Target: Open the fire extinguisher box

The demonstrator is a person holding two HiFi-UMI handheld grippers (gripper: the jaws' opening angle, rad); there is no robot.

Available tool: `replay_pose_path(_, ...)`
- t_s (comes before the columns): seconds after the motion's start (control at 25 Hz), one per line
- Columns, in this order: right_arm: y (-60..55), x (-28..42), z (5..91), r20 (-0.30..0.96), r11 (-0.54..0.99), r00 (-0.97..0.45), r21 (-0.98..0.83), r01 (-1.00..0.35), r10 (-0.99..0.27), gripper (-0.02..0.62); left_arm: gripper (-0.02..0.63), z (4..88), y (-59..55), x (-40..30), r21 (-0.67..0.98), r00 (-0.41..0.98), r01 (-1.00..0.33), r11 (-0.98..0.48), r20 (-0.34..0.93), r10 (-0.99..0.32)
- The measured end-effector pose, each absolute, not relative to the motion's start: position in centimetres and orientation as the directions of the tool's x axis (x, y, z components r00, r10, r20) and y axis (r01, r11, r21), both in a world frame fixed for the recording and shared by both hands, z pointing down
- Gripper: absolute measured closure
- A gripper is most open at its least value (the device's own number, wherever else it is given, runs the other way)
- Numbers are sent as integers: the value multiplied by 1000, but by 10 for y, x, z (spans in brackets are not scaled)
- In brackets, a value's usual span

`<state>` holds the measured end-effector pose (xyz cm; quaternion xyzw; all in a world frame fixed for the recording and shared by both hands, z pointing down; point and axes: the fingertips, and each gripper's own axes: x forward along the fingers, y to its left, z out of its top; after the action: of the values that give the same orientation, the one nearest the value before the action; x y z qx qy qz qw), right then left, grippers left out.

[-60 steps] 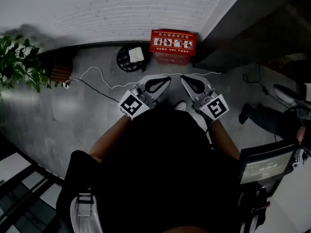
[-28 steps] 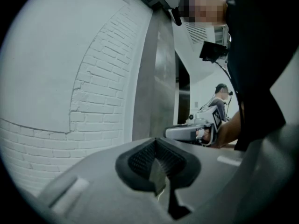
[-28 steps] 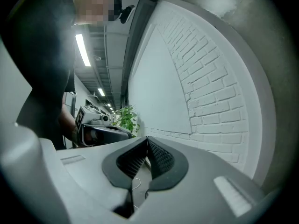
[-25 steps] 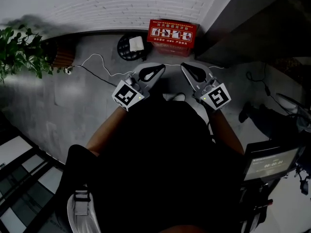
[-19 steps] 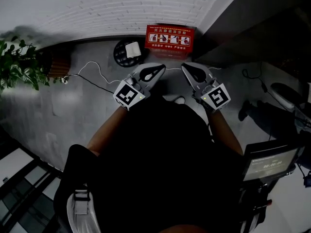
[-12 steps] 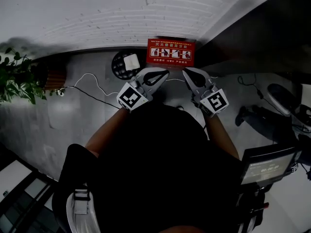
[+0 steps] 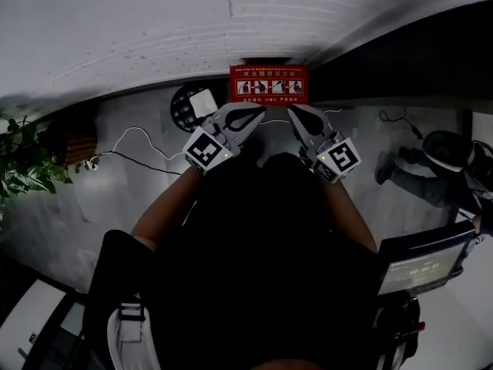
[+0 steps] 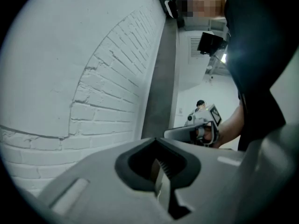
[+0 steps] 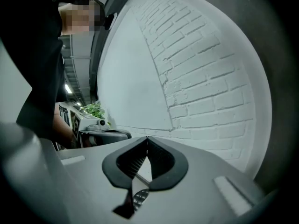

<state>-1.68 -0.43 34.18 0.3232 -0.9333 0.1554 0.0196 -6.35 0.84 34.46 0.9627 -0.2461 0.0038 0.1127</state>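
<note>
The red fire extinguisher box (image 7: pixel 268 83) stands on the floor against the white brick wall, its lid down and white pictures on its top. My left gripper (image 7: pixel 259 112) and right gripper (image 7: pixel 292 112) are side by side just short of the box, tips pointing at it, touching nothing. In the left gripper view the left gripper (image 8: pixel 156 141) is shut and empty and faces bare brick wall, with the right gripper (image 8: pixel 198 129) beside it. The right gripper (image 9: pixel 147 139) is likewise shut and empty. The box is below both gripper views.
A round black object with a white pad (image 7: pixel 191 105) lies just left of the box. A thin cable (image 7: pixel 139 136) runs across the grey floor to the left. A potted plant (image 7: pixel 21 172) stands far left. A dark wall panel (image 7: pixel 400 60) flanks the right; a person (image 7: pixel 435 168) is beyond it.
Both grippers have moved forward together toward the wall, so the red box now sits right ahead of their tips. Their jaws have stayed shut.
</note>
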Motion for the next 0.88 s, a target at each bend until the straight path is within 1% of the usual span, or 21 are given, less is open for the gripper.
replay_pose_path(0.16,-15,-7,361,187,713,-770,-293,-637,-611,586,603,358,-5,-64,229,872,-488,-842,74,-485)
replay_pose_path(0.32,-32,1,384,179,709,-786,-348,-613,-591,586,603,393,-20,-60,247,851,-525,-815,121,-512)
replay_pose_path(0.48,-53,11,427,208,699,-795,-386,-602,-570,586,603,421,-30,-54,259,824,-567,-782,178,-538)
replay_pose_path(0.68,-72,24,479,262,642,-776,-444,-625,-574,586,603,457,-40,-34,271,815,-578,-770,241,-527)
replay_pose_path(0.88,-84,38,541,296,549,-726,-497,-672,-621,586,603,511,-46,-20,262,802,-589,-764,303,-514)
